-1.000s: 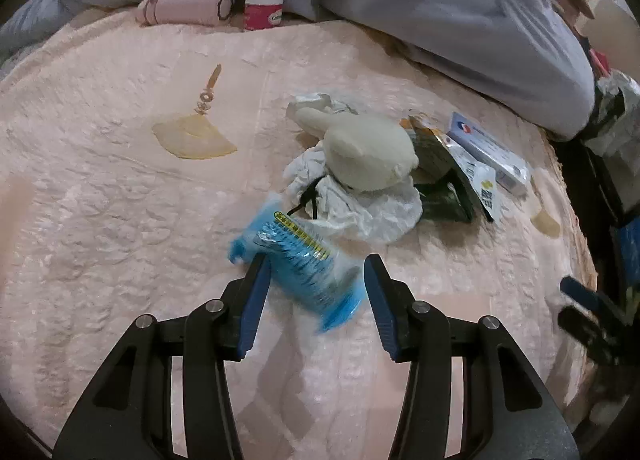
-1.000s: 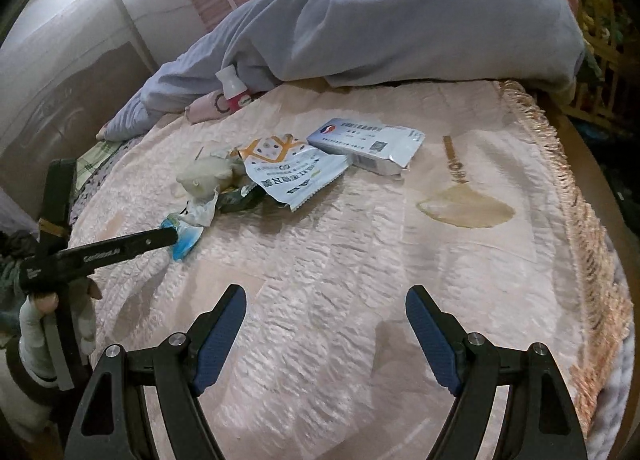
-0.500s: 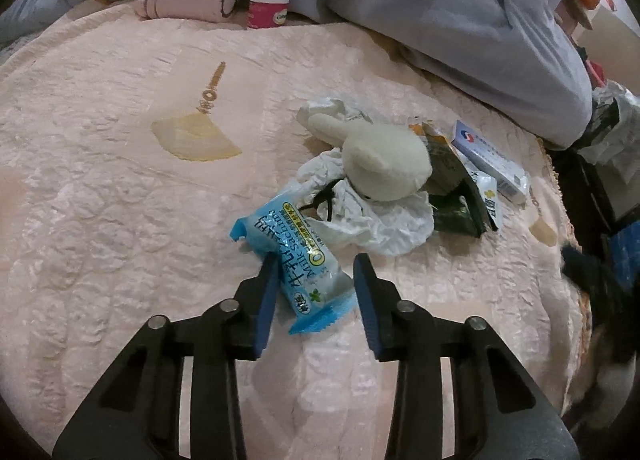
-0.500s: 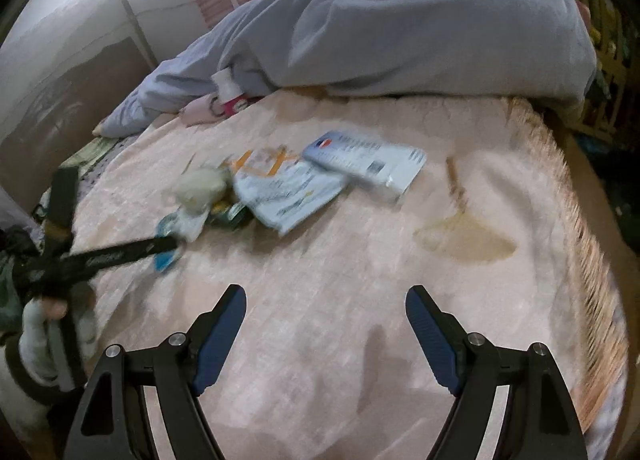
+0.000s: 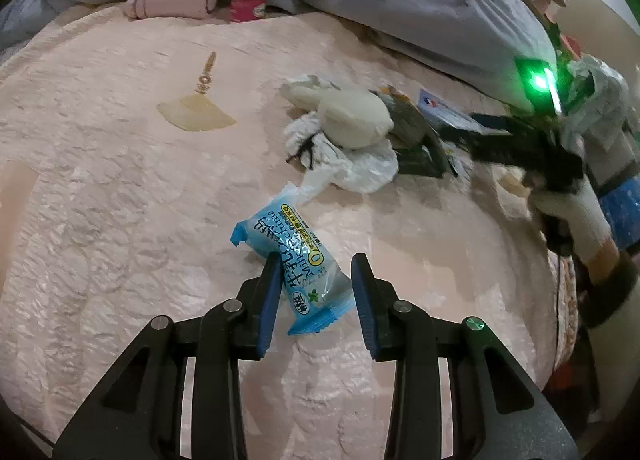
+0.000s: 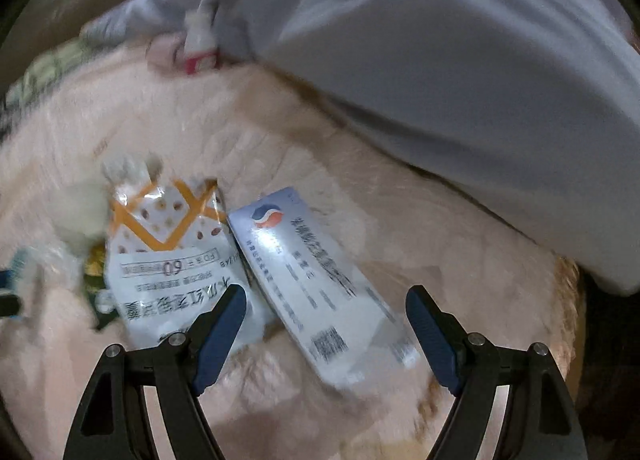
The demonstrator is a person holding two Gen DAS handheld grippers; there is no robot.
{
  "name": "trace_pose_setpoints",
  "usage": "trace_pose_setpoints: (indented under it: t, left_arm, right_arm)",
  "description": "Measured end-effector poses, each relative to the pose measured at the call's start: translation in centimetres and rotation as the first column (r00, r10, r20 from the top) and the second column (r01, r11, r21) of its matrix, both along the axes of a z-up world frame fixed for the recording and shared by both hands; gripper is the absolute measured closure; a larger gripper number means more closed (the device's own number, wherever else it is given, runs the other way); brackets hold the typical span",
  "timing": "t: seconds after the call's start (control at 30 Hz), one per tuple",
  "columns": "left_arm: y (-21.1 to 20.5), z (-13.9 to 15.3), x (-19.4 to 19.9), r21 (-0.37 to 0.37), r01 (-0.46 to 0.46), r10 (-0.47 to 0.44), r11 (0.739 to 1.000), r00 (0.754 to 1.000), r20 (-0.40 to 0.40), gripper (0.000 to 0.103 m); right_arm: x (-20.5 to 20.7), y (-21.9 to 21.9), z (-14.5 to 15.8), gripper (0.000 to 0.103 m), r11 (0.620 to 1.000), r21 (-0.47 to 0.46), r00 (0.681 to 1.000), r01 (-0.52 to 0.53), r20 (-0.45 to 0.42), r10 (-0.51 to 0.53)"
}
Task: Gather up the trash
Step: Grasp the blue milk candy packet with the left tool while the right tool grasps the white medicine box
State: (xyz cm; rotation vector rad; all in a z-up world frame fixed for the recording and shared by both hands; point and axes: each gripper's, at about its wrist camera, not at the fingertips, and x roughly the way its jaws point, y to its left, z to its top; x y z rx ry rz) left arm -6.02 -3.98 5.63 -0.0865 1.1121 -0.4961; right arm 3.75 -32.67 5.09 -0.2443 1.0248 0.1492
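My left claw (image 5: pixel 315 292) is partly open, jaws either side of the blue snack wrapper (image 5: pixel 291 261) lying on the pink bedspread (image 5: pixel 100 200), not clamped on it that I can see. Just beyond it sit crumpled white plastic (image 5: pixel 352 164) and a cream lump (image 5: pixel 354 120). My right claw (image 6: pixel 326 330) is wide open and empty, low over the white medicine box (image 6: pixel 316 292), with the orange-patterned pouch (image 6: pixel 176 252) touching its left side; that view is blurred
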Motion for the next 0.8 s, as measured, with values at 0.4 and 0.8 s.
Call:
trace_pose_setpoints:
  t: [0.4,0.8]
  left_arm:
    - [-0.2,-1.1,-0.9,0.024,0.002,-0.002,1.000,1.000,-0.016,0.062]
    - [-0.9,-2.7,-0.4,0.019,-0.074,0.074,0.997,0.997,0.006,0.070]
  right_arm:
    - [-7.4,-3.1,1.3,0.054,0.986,0.119,0.993,0.114,-0.024,-0.112]
    - [-16.4,-1.2,0.4,0.046,0.977,0.162,0.990,0.139,-0.020,-0.137]
